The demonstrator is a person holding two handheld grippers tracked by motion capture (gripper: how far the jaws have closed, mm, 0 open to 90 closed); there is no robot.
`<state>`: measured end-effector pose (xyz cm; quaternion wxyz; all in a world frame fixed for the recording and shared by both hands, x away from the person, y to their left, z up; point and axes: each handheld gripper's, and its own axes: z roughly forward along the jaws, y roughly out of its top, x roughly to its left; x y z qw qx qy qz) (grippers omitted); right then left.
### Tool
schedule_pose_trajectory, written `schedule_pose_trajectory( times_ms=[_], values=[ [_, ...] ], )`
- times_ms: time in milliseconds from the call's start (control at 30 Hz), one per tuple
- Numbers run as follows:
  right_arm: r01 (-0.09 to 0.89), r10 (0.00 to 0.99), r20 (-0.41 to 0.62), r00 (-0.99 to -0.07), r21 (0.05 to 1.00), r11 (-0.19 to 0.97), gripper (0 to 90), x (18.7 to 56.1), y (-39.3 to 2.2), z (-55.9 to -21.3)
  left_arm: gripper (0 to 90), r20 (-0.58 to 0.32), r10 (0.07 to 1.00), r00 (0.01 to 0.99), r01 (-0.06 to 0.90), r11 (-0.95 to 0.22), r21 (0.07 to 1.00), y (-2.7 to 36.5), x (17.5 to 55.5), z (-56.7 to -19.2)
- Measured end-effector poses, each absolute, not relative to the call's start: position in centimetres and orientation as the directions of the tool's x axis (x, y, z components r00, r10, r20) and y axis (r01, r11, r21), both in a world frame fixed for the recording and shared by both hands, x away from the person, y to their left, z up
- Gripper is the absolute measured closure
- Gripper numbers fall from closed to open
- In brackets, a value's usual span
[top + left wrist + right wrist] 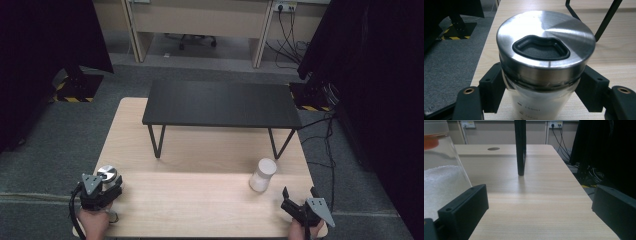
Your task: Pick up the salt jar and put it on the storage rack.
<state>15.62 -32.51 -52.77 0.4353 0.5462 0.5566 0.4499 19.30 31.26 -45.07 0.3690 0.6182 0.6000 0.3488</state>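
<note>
Your left gripper (pixel 106 183) is clamped on the steel-lidded jar (pixel 541 67) at the near left corner of the wooden table (pixel 200 200), a jaw on each side of its glass body. Your right gripper (pixel 300 194) stands wide open with nothing between its jaws, just near-right of the white container (pixel 262 174).

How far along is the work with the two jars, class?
Done: the left tongs are shut on the steel-lidded jar at the table's near left corner. In hand: that jar is gripped below its lid, standing on the table. Left: the right tongs are open, with the white jar beside them, ungripped.
</note>
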Motion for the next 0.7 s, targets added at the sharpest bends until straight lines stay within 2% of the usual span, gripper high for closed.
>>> schedule_pose_trajectory(
  times_ms=[700],
  values=[
    [0.224, 1.0, -0.002, -0.026, 0.975, 0.008, 0.8, 15.71, -32.45, -52.68, 30.7, -0.033, 0.998, 0.053, 0.501, 0.002, 0.866, 31.07, 19.39, -44.58]
  ],
)
